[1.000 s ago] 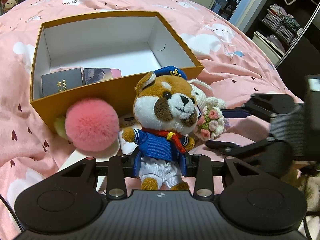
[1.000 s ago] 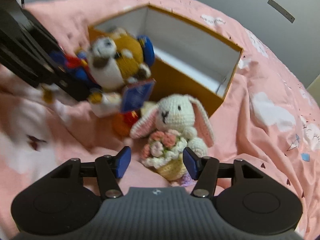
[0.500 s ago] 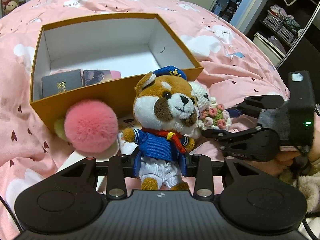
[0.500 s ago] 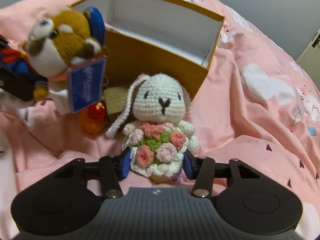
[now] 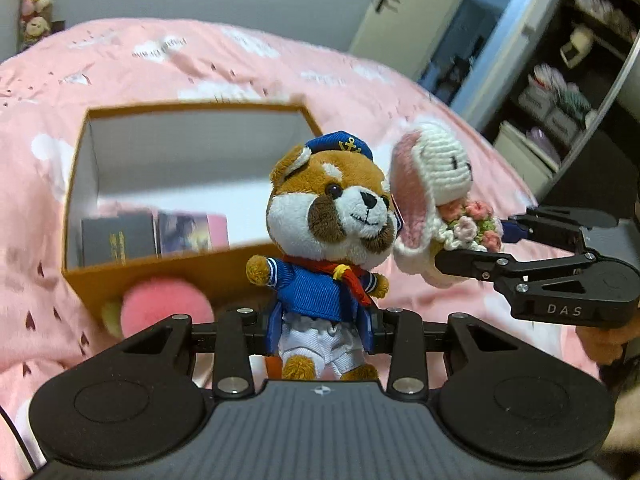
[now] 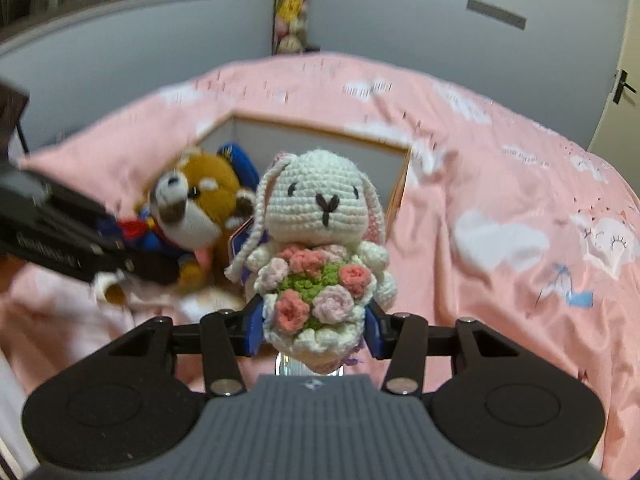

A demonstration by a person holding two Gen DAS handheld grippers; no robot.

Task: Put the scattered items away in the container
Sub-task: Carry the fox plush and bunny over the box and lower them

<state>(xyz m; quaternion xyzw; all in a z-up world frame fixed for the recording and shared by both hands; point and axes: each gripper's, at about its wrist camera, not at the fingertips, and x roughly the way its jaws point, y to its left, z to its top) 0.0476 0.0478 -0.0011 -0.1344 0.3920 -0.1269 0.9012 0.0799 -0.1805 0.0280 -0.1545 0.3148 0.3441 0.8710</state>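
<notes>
Bedding [image 5: 152, 60], pink with white clouds, fills most of both wrist views. On it rests an open orange box [image 5: 168, 272] with white inner walls, holding a few flat cards [image 5: 120, 238] at its near left corner. A fluffy pink pompom [image 5: 166, 310] lies against the box's near outer wall. Right of the box, the left gripper [image 5: 320, 330] pinches a sailor-suited plush [image 5: 328, 232] at the waist, holding it upright in front of the box's near right corner. Just right of that, the right gripper [image 6: 316, 330] clamps a crocheted white bunny [image 6: 320, 216] by the base of its flower bouquet, both blue pads pressing its sides, the bunny upright and touching the plush.
</notes>
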